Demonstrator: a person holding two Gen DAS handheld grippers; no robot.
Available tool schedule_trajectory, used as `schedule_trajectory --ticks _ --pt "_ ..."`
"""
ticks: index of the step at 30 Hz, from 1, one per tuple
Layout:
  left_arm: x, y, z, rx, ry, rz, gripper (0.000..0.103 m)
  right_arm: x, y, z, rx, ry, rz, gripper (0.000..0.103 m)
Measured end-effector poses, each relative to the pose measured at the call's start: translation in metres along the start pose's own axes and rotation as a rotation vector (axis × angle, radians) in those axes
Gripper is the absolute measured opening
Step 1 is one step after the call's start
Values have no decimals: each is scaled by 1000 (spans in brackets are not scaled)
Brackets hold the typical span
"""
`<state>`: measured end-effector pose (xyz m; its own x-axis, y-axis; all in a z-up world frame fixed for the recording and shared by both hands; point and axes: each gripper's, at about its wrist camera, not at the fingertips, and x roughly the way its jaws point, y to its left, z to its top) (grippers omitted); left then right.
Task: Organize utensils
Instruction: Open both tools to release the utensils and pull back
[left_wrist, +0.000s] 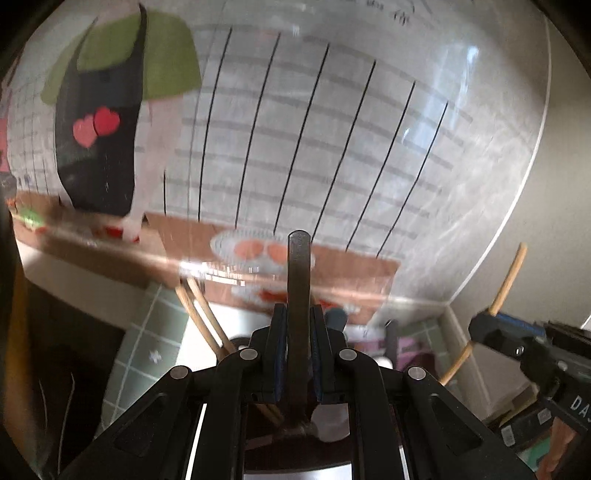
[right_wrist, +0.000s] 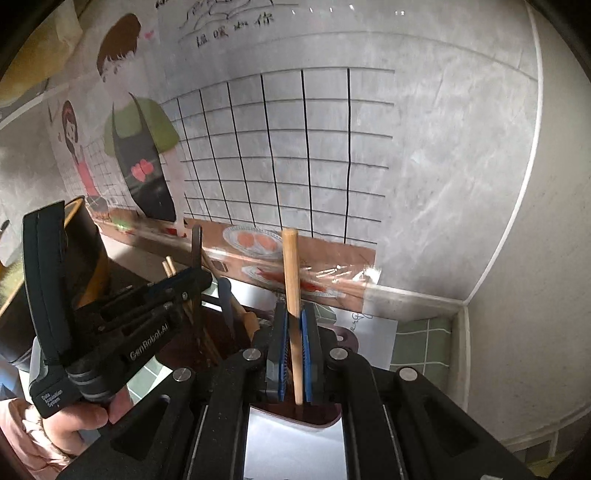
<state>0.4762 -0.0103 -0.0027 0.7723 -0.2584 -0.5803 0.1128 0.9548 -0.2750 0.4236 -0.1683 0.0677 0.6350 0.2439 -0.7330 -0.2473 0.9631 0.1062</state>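
My left gripper (left_wrist: 298, 325) is shut on a dark flat utensil handle (left_wrist: 298, 266) that stands upright between its blue pads. My right gripper (right_wrist: 294, 328) is shut on a light wooden chopstick (right_wrist: 290, 266), also upright. In the left wrist view the right gripper (left_wrist: 487, 326) is at the right with the chopstick (left_wrist: 511, 275) in it. From the right wrist camera, the left gripper (right_wrist: 201, 278) holds the dark handle (right_wrist: 197, 240) at the left, a hand (right_wrist: 74, 424) around its grip. Below both stands a dark red utensil holder (right_wrist: 218, 332) with chopsticks (right_wrist: 168, 264) and a blue handle (right_wrist: 224, 293).
A grey wall with a cartoon sticker (right_wrist: 136, 155) stands close ahead. A side wall (right_wrist: 517, 295) closes the corner at the right. A green tiled mat (right_wrist: 424, 339) and white paper (right_wrist: 373, 332) lie on the counter. A black box (right_wrist: 86, 251) stands at the left.
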Motion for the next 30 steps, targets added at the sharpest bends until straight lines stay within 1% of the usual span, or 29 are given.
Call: schedule_trajectory --ticks 2,4,6,8,10,12,13,14,16,17,18,20,22,23,24,26,28,30 --pt "4 2 -3 -5 22 1 14 5 0 0 -1 9 5 7" --pt "3 3 -5 -16 34 -4 14 14 2 -3 -13 48 27 8" --pt "-1 4 -5 -22 33 -11 17 19 3 -6 -21 59 18 8" --pt "-8 6 -4 -19 25 -15 25 19 5 -10 -24 56 -3 8" --pt "-17 10 -4 -24 23 -6 28 16 4 -14 3 58 1 8" --pt "-32 16 -7 -42 27 -8 30 7 2 -20 48 46 10 15" --pt "-39 20 -9 -49 30 -5 35 0 2 -23 70 37 7 20" --pt "-47 22 -12 -51 31 2 42 -7 2 -28 88 28 1 24" --pt "-62 27 -17 -46 33 26 52 -19 3 -34 115 14 -9 26" --pt "-71 29 -21 -41 31 35 54 -29 5 -41 132 7 -18 27" --pt "-83 31 -25 -30 31 38 54 -36 6 -46 144 4 -28 28" --pt "-100 33 -33 3 43 24 54 -55 10 -57 166 -7 -57 38" --pt "-118 35 -41 43 46 24 55 -73 15 -67 188 -29 -79 44" --pt "-129 36 -46 65 41 26 56 -83 19 -73 206 -38 -90 45" --pt "-140 38 -50 80 37 26 58 -90 21 -77 219 -41 -94 45" --pt "-156 41 -57 90 33 7 71 -108 33 -92 264 -51 -109 50" --pt "-173 43 -65 105 33 -17 75 -121 44 -103 292 -60 -123 54" --pt "-188 43 -76 135 32 -28 76 -134 59 -115 294 -76 -151 55"
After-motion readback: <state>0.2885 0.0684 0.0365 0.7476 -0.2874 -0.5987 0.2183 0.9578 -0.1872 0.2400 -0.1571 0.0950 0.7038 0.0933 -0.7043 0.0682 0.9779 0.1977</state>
